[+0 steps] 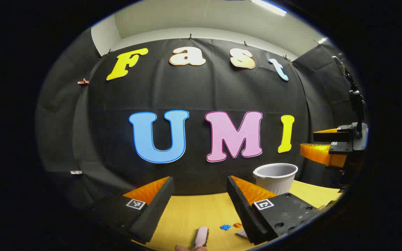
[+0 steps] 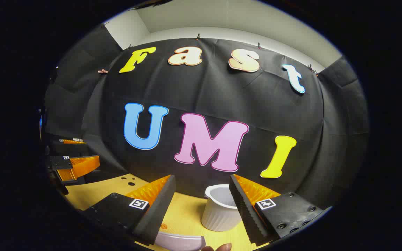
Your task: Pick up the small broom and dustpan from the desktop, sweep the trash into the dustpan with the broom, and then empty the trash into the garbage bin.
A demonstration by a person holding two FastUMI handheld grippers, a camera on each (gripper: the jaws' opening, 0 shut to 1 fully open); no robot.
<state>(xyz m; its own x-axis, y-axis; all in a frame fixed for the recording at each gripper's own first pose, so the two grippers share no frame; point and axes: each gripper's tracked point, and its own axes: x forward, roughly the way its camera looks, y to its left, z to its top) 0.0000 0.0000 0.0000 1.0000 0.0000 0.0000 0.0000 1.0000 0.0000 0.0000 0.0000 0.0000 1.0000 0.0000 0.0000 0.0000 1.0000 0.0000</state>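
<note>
Right gripper view: both hand-held grippers (image 2: 201, 205) (image 1: 199, 205) gape apart; ribbed white garbage bin (image 2: 218, 216) on yellow desktop (image 2: 183, 212)

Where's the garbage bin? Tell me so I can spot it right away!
Find the yellow desk in front of the black cloth wall. At its far edge, near the wall, stands the bin, a white ribbed tub, open on top. It's the tallest thing there; the trash bits lie flat.
</note>
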